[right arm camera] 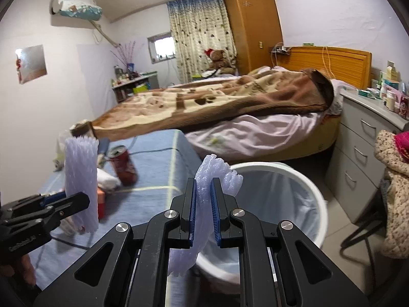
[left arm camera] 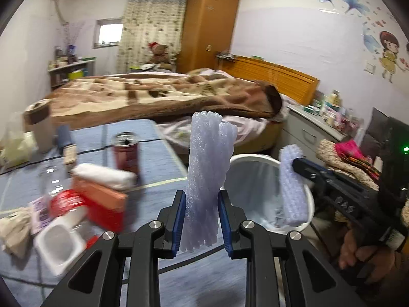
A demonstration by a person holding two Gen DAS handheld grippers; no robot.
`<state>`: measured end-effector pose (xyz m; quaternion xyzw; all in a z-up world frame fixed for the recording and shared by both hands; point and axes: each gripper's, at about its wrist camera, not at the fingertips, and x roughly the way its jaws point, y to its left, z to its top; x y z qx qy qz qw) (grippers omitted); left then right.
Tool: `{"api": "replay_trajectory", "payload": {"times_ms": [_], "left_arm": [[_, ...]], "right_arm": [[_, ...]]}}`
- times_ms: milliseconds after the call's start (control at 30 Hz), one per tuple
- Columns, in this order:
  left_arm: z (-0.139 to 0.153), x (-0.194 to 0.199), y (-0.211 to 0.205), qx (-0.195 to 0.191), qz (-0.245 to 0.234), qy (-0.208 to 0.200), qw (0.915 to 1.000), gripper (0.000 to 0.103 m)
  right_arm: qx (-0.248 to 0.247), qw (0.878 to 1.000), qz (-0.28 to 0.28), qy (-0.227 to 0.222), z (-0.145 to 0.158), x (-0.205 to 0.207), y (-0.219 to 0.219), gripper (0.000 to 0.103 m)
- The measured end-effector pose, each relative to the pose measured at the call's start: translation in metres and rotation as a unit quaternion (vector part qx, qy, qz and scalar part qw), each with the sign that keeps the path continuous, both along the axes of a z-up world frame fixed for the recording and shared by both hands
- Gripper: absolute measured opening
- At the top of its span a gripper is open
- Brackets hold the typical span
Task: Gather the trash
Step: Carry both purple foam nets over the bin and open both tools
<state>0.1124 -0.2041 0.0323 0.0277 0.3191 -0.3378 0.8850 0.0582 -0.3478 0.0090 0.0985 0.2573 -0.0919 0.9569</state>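
Bin mouth: the round white plastic bin [right arm camera: 317,199] with a pale liner stands open beside the blue-clothed table [right arm camera: 158,168].
Table left: red drink can [left arm camera: 127,152], orange box [left arm camera: 102,199] and white tub [left arm camera: 60,243] crowd it.

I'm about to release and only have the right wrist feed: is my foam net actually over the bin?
Observer: Yes, the left wrist view shows the right foam net hanging over the white bin's mouth, near its rim.
Operator: How does the left gripper hold its piece?
Observer: The left gripper clamps the left foam net low down; most of it stands above the pads.
Operator: Anything left that I can't see?
Observer: An open white tub lies on the blue table's near corner.
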Motion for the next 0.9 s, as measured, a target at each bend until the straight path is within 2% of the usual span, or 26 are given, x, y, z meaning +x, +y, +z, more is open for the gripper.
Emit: {"api": "replay_trajectory", "payload": {"times_ms": [267, 533, 767, 900], "left_arm": [[-0.011, 0.010, -0.057, 0.010, -0.046, 0.016, 0.9988, 0.026], [-0.025, 0.020, -0.103, 0.025, -0.072, 0.027, 0.9967, 0.026], [-0.033, 0.028, -0.120, 0.030, -0.080, 0.034, 0.9957, 0.026], [-0.037, 0.031, -0.125, 0.033, -0.081, 0.037, 0.9955, 0.034]], "right_arm": [[-0.010, 0.999, -0.029, 0.032, -0.014, 0.007, -0.032, 0.012], [-0.018, 0.997, -0.050, 0.061, -0.024, 0.008, -0.058, 0.012], [-0.015, 0.995, -0.054, 0.084, -0.034, 0.014, -0.070, 0.013], [-0.017, 0.994, -0.051, 0.092, -0.036, 0.016, -0.071, 0.015]]}}
